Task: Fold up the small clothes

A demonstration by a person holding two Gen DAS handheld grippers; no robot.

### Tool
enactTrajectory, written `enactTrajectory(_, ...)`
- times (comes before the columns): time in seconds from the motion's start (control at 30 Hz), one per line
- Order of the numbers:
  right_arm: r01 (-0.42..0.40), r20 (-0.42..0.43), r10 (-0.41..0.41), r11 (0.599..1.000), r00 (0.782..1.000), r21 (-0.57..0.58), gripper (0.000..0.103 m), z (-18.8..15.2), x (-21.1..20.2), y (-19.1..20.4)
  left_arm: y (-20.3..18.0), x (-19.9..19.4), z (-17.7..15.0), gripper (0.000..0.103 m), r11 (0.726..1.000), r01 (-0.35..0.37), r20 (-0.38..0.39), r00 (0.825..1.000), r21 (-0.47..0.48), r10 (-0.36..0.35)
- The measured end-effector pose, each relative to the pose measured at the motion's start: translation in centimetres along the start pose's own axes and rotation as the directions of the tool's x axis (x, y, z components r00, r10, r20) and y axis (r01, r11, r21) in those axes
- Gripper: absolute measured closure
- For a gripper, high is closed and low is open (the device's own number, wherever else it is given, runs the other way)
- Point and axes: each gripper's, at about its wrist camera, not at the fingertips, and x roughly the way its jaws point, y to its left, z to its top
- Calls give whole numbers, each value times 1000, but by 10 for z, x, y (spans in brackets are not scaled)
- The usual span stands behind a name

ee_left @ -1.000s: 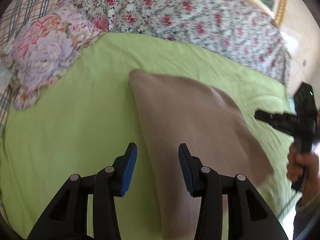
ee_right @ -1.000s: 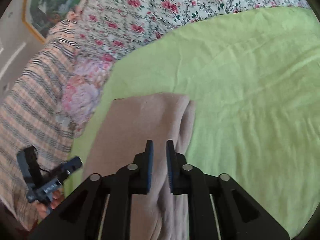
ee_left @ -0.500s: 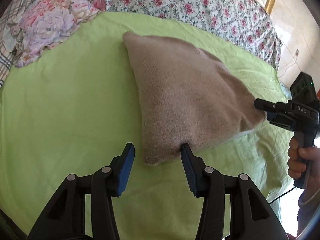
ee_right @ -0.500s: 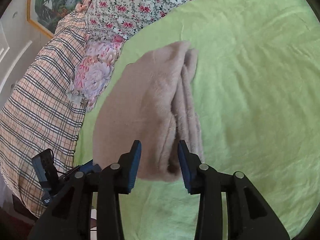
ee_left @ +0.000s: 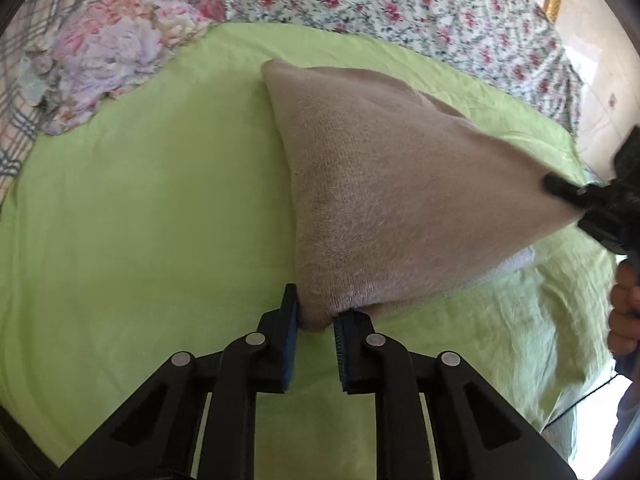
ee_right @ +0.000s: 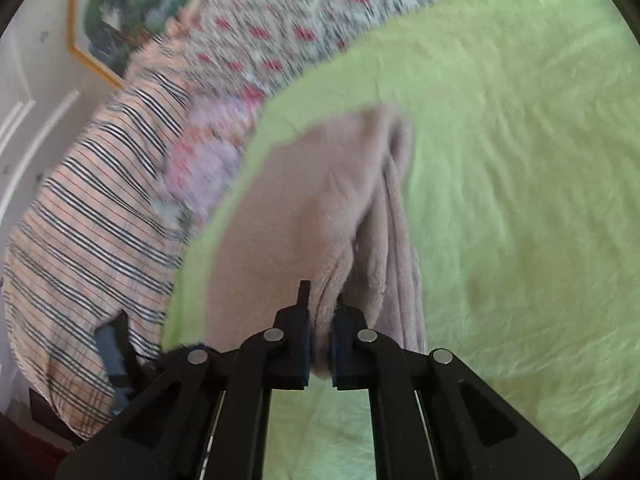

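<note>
A folded beige knit garment (ee_left: 392, 184) lies on the green bed sheet (ee_left: 140, 220). My left gripper (ee_left: 316, 320) is shut on its near corner. In the left wrist view the right gripper (ee_left: 560, 190) pinches the garment's right corner. In the blurred right wrist view my right gripper (ee_right: 320, 320) is shut on the near edge of the garment (ee_right: 304, 200), whose stacked layers show along its right side.
A floral quilt (ee_left: 380, 4) and a floral pillow (ee_left: 108, 52) lie at the far side of the bed. A plaid blanket (ee_right: 92, 216) hangs at the left in the right wrist view. The bed edge (ee_left: 576, 408) runs at the right. A framed picture (ee_right: 116, 20) hangs behind.
Both grippers were open around the garment's near corners half a second ago and have now shut on them. The right wrist view has turned blurred with motion.
</note>
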Motion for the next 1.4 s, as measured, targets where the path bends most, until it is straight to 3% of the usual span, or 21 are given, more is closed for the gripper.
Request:
enactTrajectory(0.07, 88, -38, -90, 995, 995, -57, 96, -5, 7, -1, -3, 2, -1, 91, 1000, -14, -7, 1000, -20, 14)
enactTrajectory(0.17, 215, -114, -228, 970, 967, -115, 96, -25, 31, -14, -4, 9, -1, 91, 999, -20, -34, 999, -29, 19)
enactTrajectory(0.27, 213, -102, -220, 974, 970, -76, 96, -31, 28, -24, 1, 11, -3, 91, 999, 1, -42, 999, -54, -3)
enactTrajectory(0.37, 247, -104, -259, 962, 960, -115, 96, -29, 28, -18, 1, 12, -3, 91, 998, 11, -50, 999, -61, -15)
enactTrajectory(0.5, 226, -116, -232, 972, 966, -66, 96, -30, 29, -28, -1, 8, -4, 89, 999, 33, -75, 997, -41, -36)
enactTrajectory(0.6, 231, -127, -238, 971, 963, -62, 94, -28, 26, -30, 3, -9, -6, 89, 996, 88, -70, 993, -21, -90)
enactTrajectory(0.67, 203, -151, -203, 979, 968, -12, 87, -27, 19, -36, 7, -28, -5, 89, 991, 133, -44, 990, 2, -132)
enactTrajectory(0.83, 202, -42, -202, 979, 979, 2, 87, -2, -9, -22, 9, -46, 24, 86, 981, 193, 30, 981, 28, -194)
enactTrajectory(0.93, 149, 10, -149, 989, 989, -18, 87, 31, -3, -3, 7, -37, 52, 86, 975, 217, 62, 974, 45, -220)
enactTrajectory(1.03, 118, 11, -118, 992, 993, -54, 87, 51, 21, 15, -1, -20, 88, 86, 965, 249, 92, 962, 79, -256)
enactTrajectory(1.17, 32, -58, -33, 999, 998, -21, 87, 67, 73, 21, 2, 10, 118, 87, 954, 293, 80, 951, 70, -298)
enactTrajectory(1.3, 150, -118, -152, 988, 981, -24, 88, 63, 105, 3, 14, 44, 125, 90, 950, 310, 34, 950, 30, -311)
enactTrajectory(1.33, 170, -126, -170, 985, 977, -16, 99, 62, 111, -8, 15, 52, 124, 93, 951, 307, 16, 951, 22, -308)
enactTrajectory(1.4, 157, -130, -154, 988, 979, 11, 103, 63, 116, -22, 13, 64, 119, 92, 955, 296, 5, 955, 22, -296)
